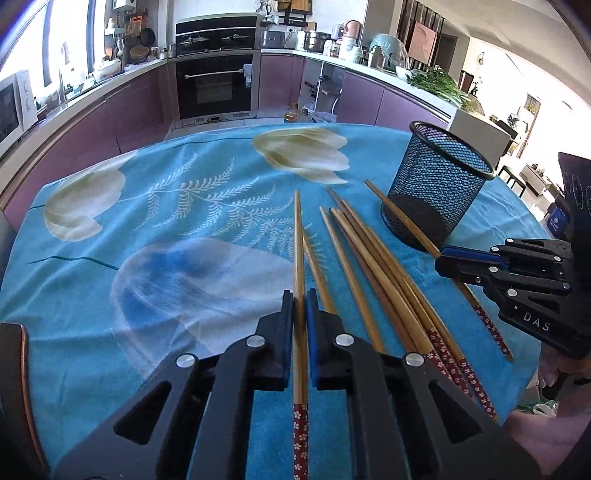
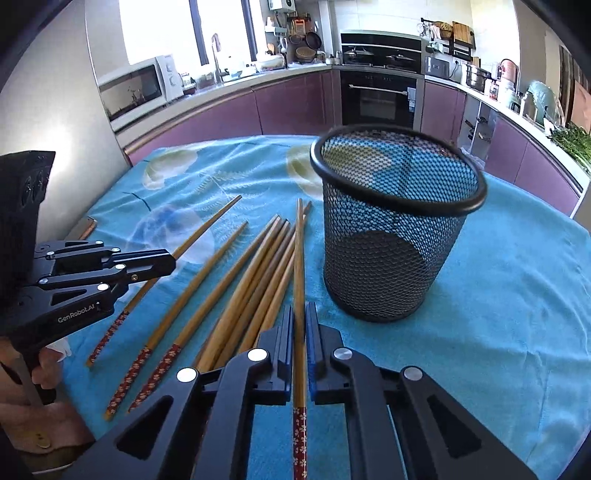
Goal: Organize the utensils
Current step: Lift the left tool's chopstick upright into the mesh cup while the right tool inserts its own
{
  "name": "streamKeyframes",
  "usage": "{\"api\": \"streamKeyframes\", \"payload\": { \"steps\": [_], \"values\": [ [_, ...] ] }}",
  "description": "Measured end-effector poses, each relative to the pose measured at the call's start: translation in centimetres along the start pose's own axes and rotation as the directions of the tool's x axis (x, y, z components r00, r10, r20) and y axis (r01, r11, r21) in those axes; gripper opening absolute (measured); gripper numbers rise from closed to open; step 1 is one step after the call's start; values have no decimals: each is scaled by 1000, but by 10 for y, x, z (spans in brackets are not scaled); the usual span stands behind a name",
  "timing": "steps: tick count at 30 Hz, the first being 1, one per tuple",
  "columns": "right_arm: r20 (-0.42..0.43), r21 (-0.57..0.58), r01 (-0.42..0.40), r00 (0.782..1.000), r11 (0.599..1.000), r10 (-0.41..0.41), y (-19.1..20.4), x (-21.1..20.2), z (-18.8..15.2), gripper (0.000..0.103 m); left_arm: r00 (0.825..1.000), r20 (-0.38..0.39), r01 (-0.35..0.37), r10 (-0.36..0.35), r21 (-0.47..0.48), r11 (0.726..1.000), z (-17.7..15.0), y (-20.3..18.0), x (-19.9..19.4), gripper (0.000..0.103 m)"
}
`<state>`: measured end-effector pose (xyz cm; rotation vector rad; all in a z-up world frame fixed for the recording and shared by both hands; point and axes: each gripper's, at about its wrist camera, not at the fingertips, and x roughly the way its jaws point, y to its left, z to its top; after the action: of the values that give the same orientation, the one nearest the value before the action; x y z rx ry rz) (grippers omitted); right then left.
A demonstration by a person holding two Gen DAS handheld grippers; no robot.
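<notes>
Left wrist view: my left gripper (image 1: 299,314) is clamped on one chopstick (image 1: 298,236); my right gripper (image 2: 299,325) pinches another chopstick (image 2: 299,258) just beside the mesh holder (image 2: 391,236). Loose chopsticks (image 2: 258,269) lie left of it. Next, I judge: lift, upend, drop in.

Blue floral cloth (image 1: 110,229) spread over the tabletop. Behind: purple curved cabinets (image 2: 291,101), black built-in oven (image 1: 216,85), white microwave (image 2: 140,86), green leafy vegetables (image 1: 439,83) on the counter.

Sunlit kitchen; purple cabinets (image 2: 288,99); black oven (image 1: 216,85); white microwave (image 2: 136,88); bright windows (image 2: 159,29).
</notes>
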<state>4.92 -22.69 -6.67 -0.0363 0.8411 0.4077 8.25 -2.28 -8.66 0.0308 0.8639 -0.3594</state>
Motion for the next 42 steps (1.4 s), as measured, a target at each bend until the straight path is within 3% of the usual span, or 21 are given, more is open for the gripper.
{"api": "streamKeyframes", "payload": {
  "steps": [7,15,21,25,35,38,42],
  "values": [
    [115,11,-74,991,997,72,-4,-39,9,5,993,78,88,-89,10,996,13,-2,-38,8],
    [255,26,-118,961,993,108,-17,-83,19,5,966,180,183,-185,29,983,29,-6,-82,8],
    [344,9,-134,931,991,123,-25,-107,33,5,935,267,229,-234,47,972,47,-11,-110,8],
    [389,-10,-129,913,992,123,-30,-124,48,5,905,324,273,-277,59,960,70,-19,-121,8],
    [480,-10,-80,874,997,75,-52,-143,85,5,848,418,313,-325,98,945,134,-55,-112,8],
    [479,-5,-48,877,999,44,-58,-136,92,5,847,427,296,-317,116,948,146,-69,-103,8],
    [420,-1,-24,907,1000,22,-65,-111,94,5,873,386,272,-298,121,955,152,-83,-76,8]
  ]
}}
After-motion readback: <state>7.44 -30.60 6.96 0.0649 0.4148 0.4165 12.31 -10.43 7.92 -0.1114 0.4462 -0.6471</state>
